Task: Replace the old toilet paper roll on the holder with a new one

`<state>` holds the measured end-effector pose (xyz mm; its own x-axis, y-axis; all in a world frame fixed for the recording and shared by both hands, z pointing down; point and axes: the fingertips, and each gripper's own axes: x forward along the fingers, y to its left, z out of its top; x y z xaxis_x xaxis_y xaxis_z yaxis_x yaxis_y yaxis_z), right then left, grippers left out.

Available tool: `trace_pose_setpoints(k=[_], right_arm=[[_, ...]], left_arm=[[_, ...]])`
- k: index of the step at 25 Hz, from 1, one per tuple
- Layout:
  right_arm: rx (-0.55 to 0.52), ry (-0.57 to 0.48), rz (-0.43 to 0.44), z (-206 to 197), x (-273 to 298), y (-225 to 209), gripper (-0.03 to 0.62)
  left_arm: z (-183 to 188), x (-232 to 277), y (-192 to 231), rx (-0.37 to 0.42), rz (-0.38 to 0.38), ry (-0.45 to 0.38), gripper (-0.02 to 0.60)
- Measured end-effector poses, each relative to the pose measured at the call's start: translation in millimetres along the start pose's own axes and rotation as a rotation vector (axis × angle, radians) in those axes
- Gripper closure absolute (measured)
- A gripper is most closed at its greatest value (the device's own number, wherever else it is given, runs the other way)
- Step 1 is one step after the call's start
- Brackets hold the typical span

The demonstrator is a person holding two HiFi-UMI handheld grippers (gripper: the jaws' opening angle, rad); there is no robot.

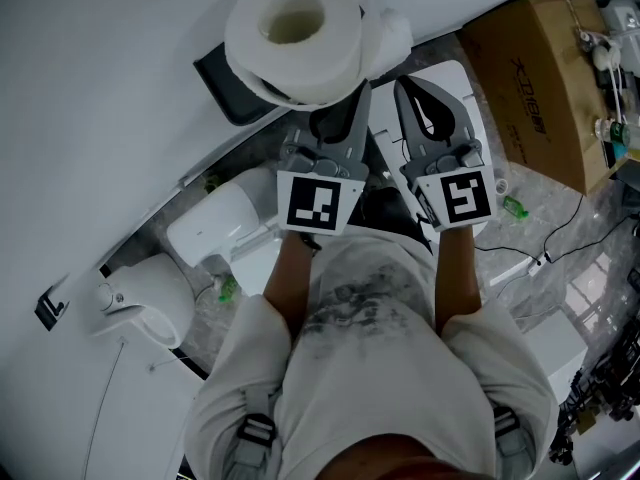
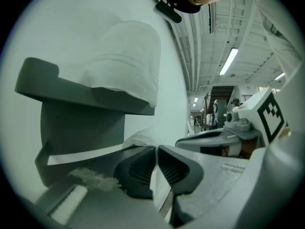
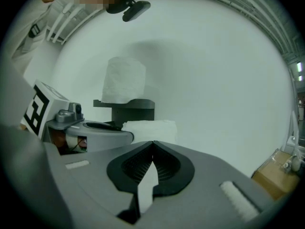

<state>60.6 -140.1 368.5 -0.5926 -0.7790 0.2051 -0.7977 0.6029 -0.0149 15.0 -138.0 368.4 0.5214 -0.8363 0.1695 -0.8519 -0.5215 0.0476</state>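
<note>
A full white toilet paper roll stands on end on top of the dark grey holder on the wall; the right gripper view shows the same roll on the holder's shelf. Under that shelf sits a second, smaller white roll, which shows to the right of the big one in the head view. My left gripper reaches to this lower roll, jaws shut on a fold of its paper. My right gripper hangs beside it, shut, with nothing held.
A brown cardboard box with small items on it stands at the right. A white toilet and a white wall fixture lie lower left. A cable and a green bottle lie on the floor.
</note>
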Motion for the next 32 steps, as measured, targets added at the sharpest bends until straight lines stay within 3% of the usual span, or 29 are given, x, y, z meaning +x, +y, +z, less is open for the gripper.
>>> trace_pose_setpoints(k=[32], right_arm=[[0.022,-0.01,-0.058,1.4,-1.9,-25.3,0.592]], left_arm=[[4.3,26.8,-8.6,0.016,-0.036,0.016,0.565]])
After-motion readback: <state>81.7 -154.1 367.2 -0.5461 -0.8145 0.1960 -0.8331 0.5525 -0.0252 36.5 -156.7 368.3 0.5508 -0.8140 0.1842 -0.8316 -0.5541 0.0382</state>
